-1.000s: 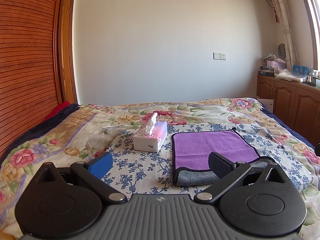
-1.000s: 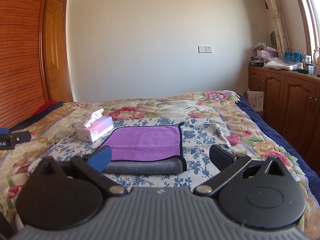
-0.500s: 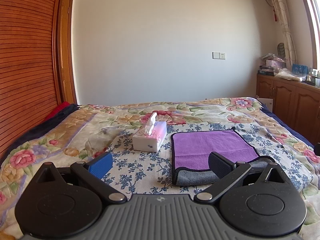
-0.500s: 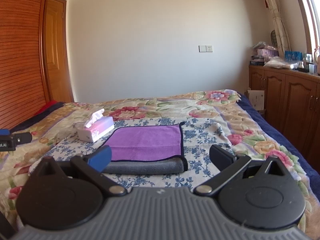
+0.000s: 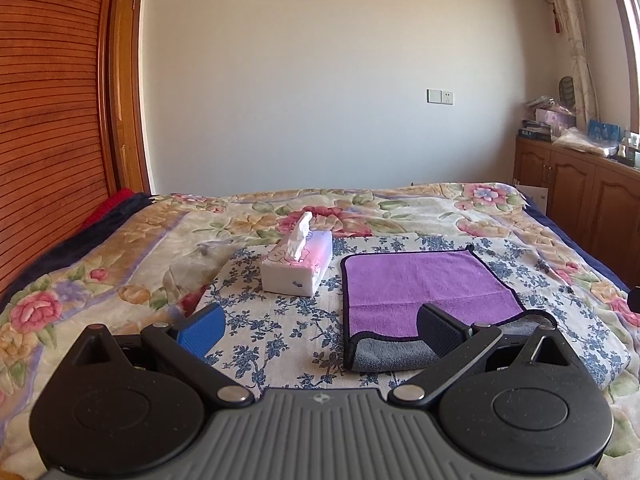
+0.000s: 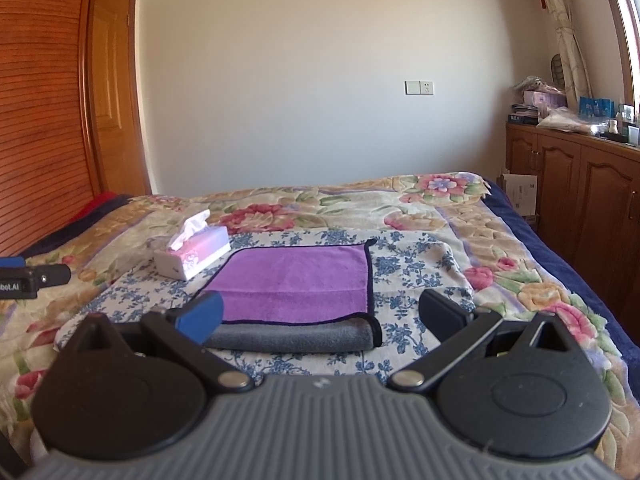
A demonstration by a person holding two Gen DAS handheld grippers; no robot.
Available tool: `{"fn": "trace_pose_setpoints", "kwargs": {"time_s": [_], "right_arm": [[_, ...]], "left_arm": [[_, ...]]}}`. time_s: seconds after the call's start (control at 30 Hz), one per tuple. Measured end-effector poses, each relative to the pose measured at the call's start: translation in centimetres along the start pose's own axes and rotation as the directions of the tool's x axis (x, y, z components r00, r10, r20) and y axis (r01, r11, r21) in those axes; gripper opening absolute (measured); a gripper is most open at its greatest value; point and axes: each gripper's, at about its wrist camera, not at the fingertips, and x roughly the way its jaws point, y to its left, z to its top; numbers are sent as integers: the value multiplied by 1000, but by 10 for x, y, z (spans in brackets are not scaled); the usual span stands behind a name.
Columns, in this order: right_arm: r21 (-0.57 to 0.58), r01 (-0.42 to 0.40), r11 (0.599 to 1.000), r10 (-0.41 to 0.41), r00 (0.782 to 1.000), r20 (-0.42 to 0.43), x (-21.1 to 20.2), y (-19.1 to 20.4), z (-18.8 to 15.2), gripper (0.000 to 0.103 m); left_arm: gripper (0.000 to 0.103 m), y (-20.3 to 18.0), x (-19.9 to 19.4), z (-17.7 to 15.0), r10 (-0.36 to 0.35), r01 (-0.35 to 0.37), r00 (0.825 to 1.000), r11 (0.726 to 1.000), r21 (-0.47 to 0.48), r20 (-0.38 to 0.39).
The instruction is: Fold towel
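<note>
Left tongs [image 5: 320, 324]: spread wide, nothing between the pads, held above the bed short of the work. Right tongs [image 6: 322, 314]: likewise spread wide and empty, held off the near edge of the towel [image 6: 298, 274].

The towel lies flat on a blue-flowered cloth [image 6: 404, 270] spread over the floral bedspread [image 6: 440, 204]. Purple face is up; the near edge shows a grey roll or turned-back layer bound in dark trim. A tissue box [image 5: 298, 266] stands just beside the towel's left edge, apart from it.

Assessment: the towel appears already doubled once, so the step in hand is judged to be the approach for a further fold; neither tool is yet in contact.

Next move, as judged: each tool to come down on a near corner, close on all layers together, then carry the edge across evenly. The left tool should keep clear of the tissue box.
</note>
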Motion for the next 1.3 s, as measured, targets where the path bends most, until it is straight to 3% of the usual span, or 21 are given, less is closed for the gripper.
{"fn": "trace_pose_setpoints", "kwargs": {"time_s": [0.63,1.3], "right_arm": [[-4,-10,1000,10,1000,-7,26,-4,19,103],[-22,-19,1000,18,999,-41,74,-13,20,103]], "left_arm": [[103,-12,27,12,-13,13,1000,999,34,6],[103,-22,89,19,-28,29,999,998,51,-25]]}}
